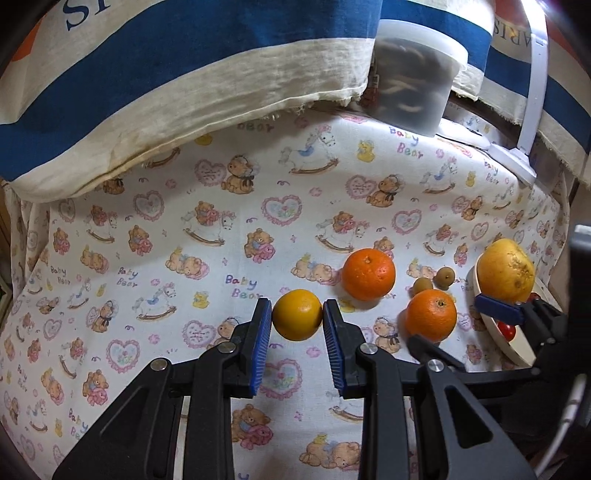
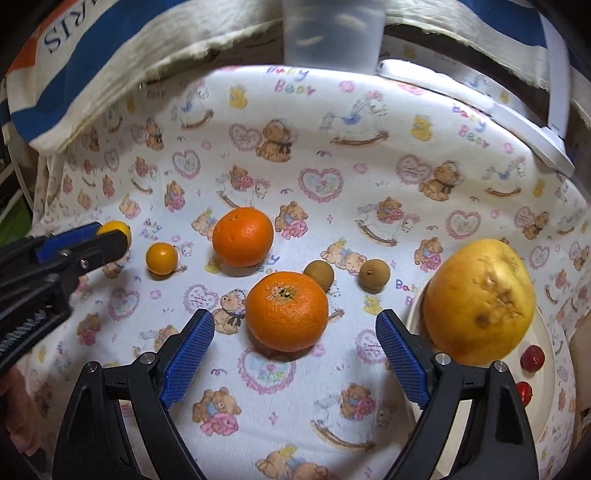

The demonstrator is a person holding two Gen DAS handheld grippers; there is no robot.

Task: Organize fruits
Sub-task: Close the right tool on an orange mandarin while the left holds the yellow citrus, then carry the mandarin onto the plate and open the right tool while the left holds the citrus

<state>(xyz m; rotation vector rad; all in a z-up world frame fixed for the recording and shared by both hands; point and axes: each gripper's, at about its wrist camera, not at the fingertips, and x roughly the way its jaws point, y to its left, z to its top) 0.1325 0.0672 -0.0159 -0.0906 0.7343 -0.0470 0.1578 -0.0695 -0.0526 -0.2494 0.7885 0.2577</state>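
bear-print tablecloth (image 2: 295,155), striped blue cloth (image 1: 184,74)

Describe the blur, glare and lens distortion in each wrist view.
Left wrist view: fisheye bends the tablecloth outward, dark corners; sharp on the small yellow fruit; glare washes out the white stand at top right. Right wrist view: same bowing; the translucent container at top is smeared, the orange crisp.

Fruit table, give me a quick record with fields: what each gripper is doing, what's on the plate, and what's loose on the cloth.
left gripper: shut on a small yellow-orange fruit
right gripper: open, near orange ahead between its fingers, untouched
plate: large yellow citrus, two small red fruits
loose on cloth: far orange, second small yellow-orange fruit, two small brown fruits
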